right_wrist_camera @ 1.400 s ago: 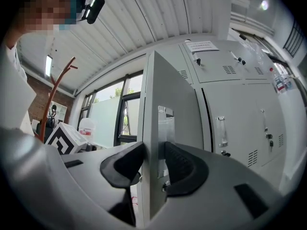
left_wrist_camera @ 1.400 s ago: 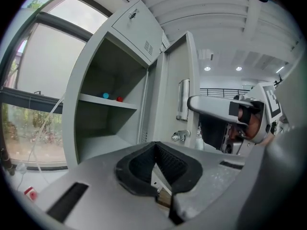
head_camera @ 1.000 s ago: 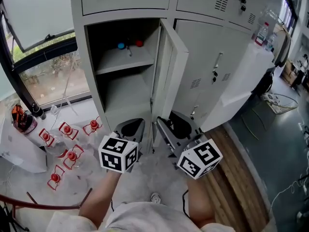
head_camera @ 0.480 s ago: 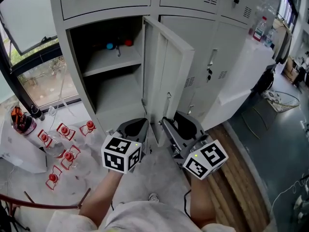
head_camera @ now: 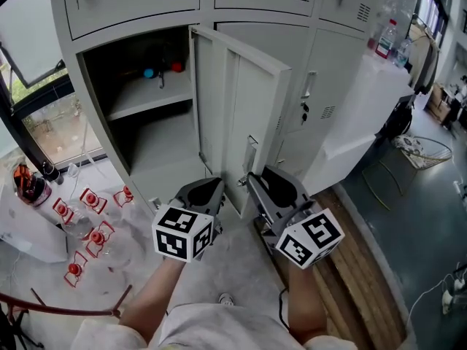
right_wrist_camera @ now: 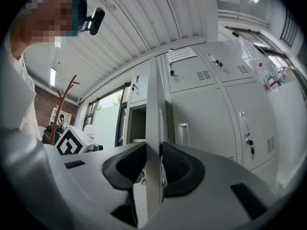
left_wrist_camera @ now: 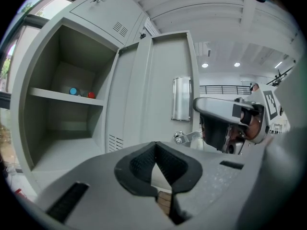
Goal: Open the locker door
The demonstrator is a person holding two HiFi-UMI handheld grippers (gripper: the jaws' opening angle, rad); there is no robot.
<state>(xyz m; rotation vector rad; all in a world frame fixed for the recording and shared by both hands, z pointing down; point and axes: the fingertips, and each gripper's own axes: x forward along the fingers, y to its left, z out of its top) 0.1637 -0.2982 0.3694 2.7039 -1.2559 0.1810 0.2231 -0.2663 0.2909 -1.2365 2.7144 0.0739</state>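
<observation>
Right gripper view is showing our right gripper [right_wrist_camera: 152, 163], whose jaws have just been closing, pinching the open locker door [right_wrist_camera: 152, 104] by its edge, so we are holding tight and swinging gently, with the left gripper [left_wrist_camera: 155, 152] squeezed shut on nothing.

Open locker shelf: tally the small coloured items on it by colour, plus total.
Blue item: 1
Red item: 1
Total: 2
</observation>
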